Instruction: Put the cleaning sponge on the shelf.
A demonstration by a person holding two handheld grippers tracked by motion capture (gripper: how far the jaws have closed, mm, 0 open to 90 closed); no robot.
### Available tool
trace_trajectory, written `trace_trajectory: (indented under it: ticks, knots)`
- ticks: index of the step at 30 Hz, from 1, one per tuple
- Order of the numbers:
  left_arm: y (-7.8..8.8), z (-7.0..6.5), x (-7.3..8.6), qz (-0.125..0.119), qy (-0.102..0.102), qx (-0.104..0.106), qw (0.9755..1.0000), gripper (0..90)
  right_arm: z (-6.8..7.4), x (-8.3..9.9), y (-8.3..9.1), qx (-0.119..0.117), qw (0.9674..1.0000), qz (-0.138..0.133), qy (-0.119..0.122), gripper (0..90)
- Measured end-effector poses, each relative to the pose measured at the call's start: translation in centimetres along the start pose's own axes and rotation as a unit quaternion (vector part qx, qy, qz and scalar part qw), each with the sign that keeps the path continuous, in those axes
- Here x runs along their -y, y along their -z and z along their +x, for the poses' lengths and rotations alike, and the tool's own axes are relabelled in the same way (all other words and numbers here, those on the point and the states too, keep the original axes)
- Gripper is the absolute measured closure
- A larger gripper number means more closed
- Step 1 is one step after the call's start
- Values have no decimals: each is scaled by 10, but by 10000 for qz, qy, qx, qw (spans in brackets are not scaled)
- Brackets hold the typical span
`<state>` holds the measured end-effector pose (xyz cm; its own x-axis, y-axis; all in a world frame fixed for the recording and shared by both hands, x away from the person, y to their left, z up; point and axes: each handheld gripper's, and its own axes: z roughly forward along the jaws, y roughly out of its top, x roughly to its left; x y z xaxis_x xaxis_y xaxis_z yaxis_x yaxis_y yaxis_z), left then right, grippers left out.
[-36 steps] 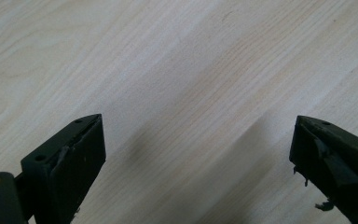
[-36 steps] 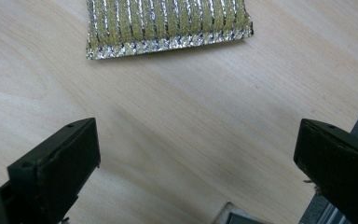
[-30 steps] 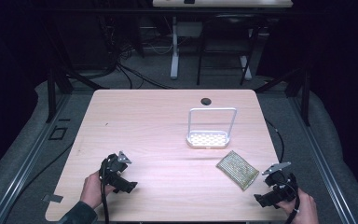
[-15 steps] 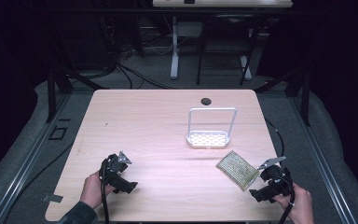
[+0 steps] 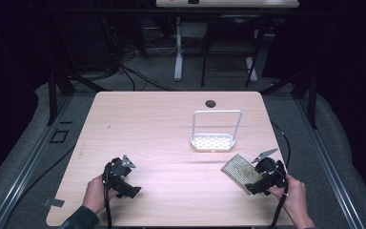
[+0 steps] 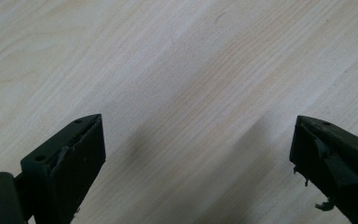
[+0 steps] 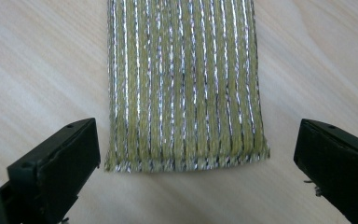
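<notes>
A flat, rectangular scouring pad woven of yellow-green and silver threads (image 7: 184, 84) lies on the pale wood-grain table (image 5: 147, 124) at the lower right of the high view. Its near edge sits just ahead of the right gripper (image 7: 196, 172), between that gripper's widely parted jaws. Since a second ago this gripper has moved up to the pad from the table's edge. The left gripper (image 5: 132, 190), at lower left, has jaws spread over bare wood. A white wire-framed perforated tray (image 5: 213, 141) stands above the pad.

On the table (image 5: 147, 129), the mat (image 5: 238, 171) lies just before the rack (image 5: 212, 141), perhaps slightly right.
</notes>
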<state>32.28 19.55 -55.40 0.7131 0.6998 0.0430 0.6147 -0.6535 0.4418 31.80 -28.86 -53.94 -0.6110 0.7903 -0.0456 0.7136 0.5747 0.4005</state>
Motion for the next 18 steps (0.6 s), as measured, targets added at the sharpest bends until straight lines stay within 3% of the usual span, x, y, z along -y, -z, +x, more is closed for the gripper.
trace_trajectory:
  ticks: [5,18]
  knots:
    - [0,1,0,3,4,1,10000,35,-1,-7,-14,-158,9996,150,198,0]
    - [-1,1,1,11,0,16,10000,35,-4,-14,-26,-275,9984,322,363,0]
